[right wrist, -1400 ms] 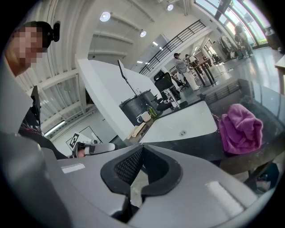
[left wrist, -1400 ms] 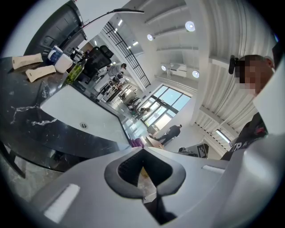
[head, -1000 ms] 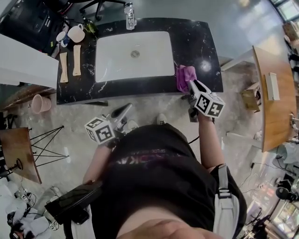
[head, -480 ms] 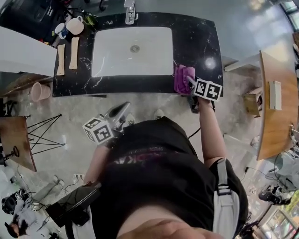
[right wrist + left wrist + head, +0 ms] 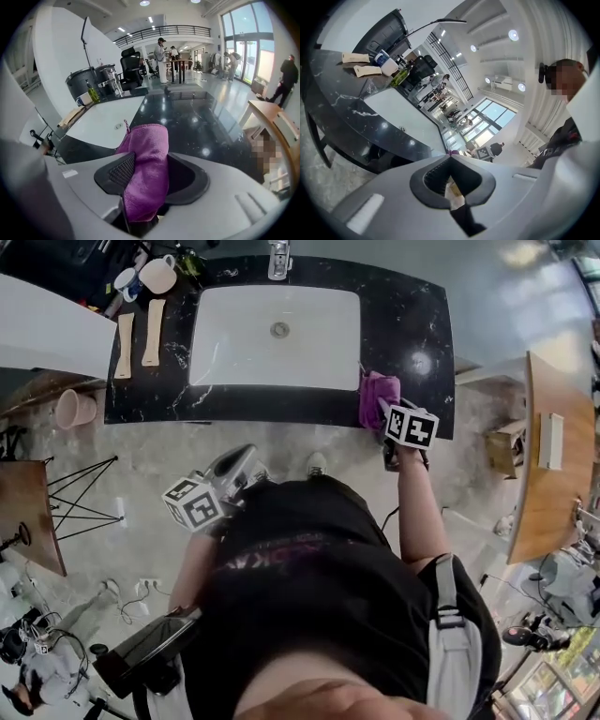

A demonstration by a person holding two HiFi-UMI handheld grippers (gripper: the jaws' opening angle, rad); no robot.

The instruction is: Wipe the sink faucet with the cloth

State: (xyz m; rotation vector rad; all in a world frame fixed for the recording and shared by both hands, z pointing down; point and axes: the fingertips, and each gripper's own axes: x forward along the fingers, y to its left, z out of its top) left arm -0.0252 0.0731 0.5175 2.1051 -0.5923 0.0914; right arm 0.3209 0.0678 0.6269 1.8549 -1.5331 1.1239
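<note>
Since a sec ago left tool [image 5: 242,457] has hardly shifted: jaws together & empty, hanging off the worktop [image 5: 417,324] front. Faucet [image 5: 278,257] sits at far side of sink [image 5: 234,352]; cloth [image 5: 375,390] lies right of sink at the worktop's front edge, where right tool [image 5: 381,407] has dropped onto it, jaws just opened wide w/ cloth between, not pinched. Risk, imo: a shallow bite on one fold, or a nudge, could tip cloth over the edge to the floor [image 5: 300,437], or lose it mid-reach to faucet.

Pale stone floor [image 5: 141,456], wooden table [image 5: 534,502] right — tall windows [image 5: 243,33], ceiling spotlights [image 5: 513,34].
</note>
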